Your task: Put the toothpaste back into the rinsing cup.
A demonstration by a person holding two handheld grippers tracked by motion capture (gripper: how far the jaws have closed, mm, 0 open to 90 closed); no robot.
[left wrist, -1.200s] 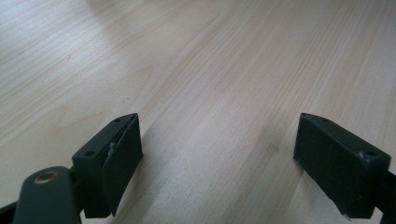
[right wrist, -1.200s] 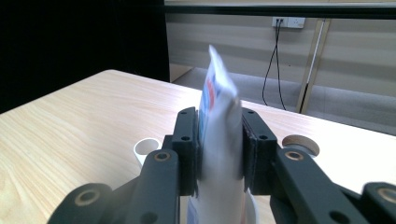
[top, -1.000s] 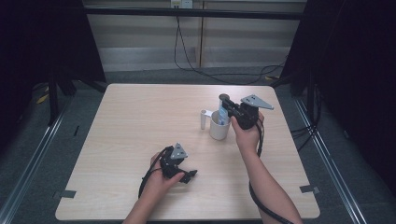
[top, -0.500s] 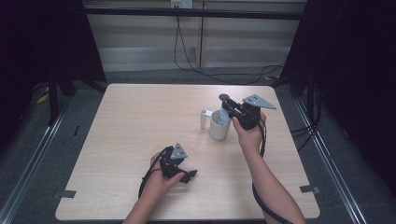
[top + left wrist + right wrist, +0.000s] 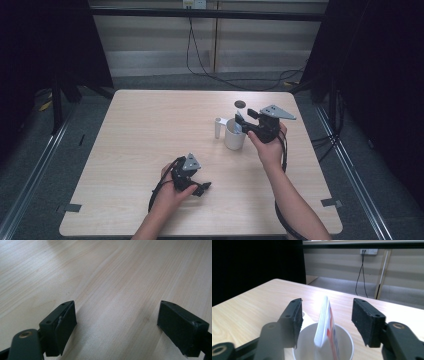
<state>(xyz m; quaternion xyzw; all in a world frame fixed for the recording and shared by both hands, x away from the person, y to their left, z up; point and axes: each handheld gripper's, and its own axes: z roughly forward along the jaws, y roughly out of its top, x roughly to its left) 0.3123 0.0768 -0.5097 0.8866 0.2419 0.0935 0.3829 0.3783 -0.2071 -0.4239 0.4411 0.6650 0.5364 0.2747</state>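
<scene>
A white paper cup (image 5: 233, 137) stands right of the table's middle. A flat white packet (image 5: 324, 325) with red and blue print stands on edge inside the cup (image 5: 347, 346), leaning on its rim. My right gripper (image 5: 327, 306) hovers just above the cup (image 5: 243, 120); its jaws have just been opening and stand apart on either side of the packet, not touching it. My left gripper (image 5: 201, 188) rests low near the table's front edge. Its jaws (image 5: 116, 325) are spread wide over bare wood with nothing between them.
A small white cylinder (image 5: 218, 127) stands upright just left of the cup. A dark round disc (image 5: 240, 104) lies on the table behind it. Cables trail from both grippers. Black curtains flank the light wooden table (image 5: 145, 125).
The right gripper's jaws have parted and let go of the packet, which now stands in the cup. The left hand has stayed where it was.
</scene>
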